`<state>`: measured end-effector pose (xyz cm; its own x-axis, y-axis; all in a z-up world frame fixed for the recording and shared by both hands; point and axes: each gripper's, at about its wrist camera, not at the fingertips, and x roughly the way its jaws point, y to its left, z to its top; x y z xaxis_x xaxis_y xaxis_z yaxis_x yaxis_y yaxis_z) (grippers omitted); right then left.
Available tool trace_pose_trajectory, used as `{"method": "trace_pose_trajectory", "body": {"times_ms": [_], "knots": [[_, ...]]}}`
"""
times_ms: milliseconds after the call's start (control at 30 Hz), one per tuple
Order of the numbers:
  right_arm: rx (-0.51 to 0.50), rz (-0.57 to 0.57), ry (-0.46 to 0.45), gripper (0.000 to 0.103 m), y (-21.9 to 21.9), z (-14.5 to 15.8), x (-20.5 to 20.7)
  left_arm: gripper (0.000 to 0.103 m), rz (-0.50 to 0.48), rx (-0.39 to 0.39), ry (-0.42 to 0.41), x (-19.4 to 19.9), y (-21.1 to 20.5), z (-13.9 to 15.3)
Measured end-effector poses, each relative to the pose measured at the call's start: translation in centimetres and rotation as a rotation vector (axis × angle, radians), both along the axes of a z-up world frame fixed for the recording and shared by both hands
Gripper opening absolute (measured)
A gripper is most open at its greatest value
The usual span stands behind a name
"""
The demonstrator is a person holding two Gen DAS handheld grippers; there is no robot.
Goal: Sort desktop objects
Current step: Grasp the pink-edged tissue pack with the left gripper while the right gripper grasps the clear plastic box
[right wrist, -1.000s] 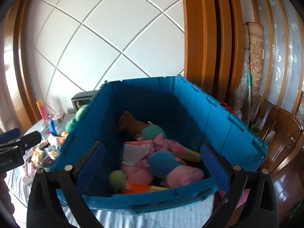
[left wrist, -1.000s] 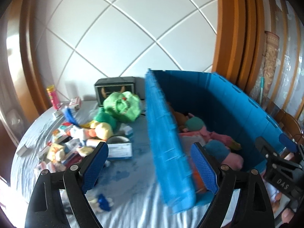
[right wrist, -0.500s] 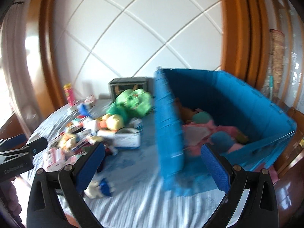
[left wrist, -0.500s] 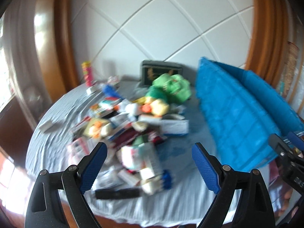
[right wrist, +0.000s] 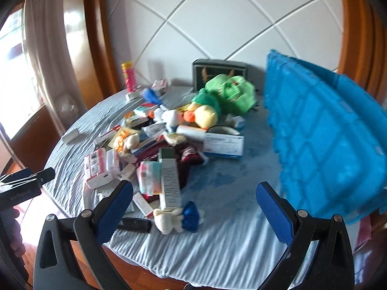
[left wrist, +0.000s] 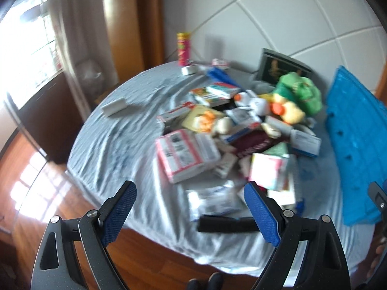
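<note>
Blue crate [right wrist: 321,145], green plush [right wrist: 229,94], grey-striped cloth [right wrist: 217,246]

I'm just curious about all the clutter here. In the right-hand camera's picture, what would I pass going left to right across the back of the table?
Red and yellow snack tube → blue toy → dark box standing against the wall → green plush toy → blue crate.

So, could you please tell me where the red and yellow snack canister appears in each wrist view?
Left wrist view: the snack canister stands upright at the table's far edge, upper centre-left.
Right wrist view: the same canister stands upper left, near the wooden frame.
Shared landmark: the big green plush toy beside the blue bin.
</note>
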<state>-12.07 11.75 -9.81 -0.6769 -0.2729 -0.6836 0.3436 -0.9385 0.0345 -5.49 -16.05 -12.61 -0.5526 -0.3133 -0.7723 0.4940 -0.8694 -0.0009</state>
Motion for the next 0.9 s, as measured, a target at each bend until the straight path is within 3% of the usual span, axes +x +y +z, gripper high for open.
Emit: {"method": "trace_pose_trajectory", "body": {"times_ms": [167,433,633,900], "knots": [[-0.017,0.064,-0.026,0.103,-2.4,-1.5,-2.9,0.091,0.099,-0.017,-0.027,-0.4,-3.6,-0.7],[-0.025,0.12,-0.083,0.103,-6.6,-3.9,-6.4,0.091,0.131,0.028,-0.078,-1.8,-7.6,-3.1],[-0.006,0.102,-0.102,0.103,-11.4,-5.3,-7.0,0.091,0.048,0.048,-0.125,-5.0,-10.8,-5.6],[-0.006,0.039,-0.149,0.103,-17.7,-7.9,-7.5,0.091,-0.105,0.093,-0.248,-10.0,-12.6,-11.6]]}}
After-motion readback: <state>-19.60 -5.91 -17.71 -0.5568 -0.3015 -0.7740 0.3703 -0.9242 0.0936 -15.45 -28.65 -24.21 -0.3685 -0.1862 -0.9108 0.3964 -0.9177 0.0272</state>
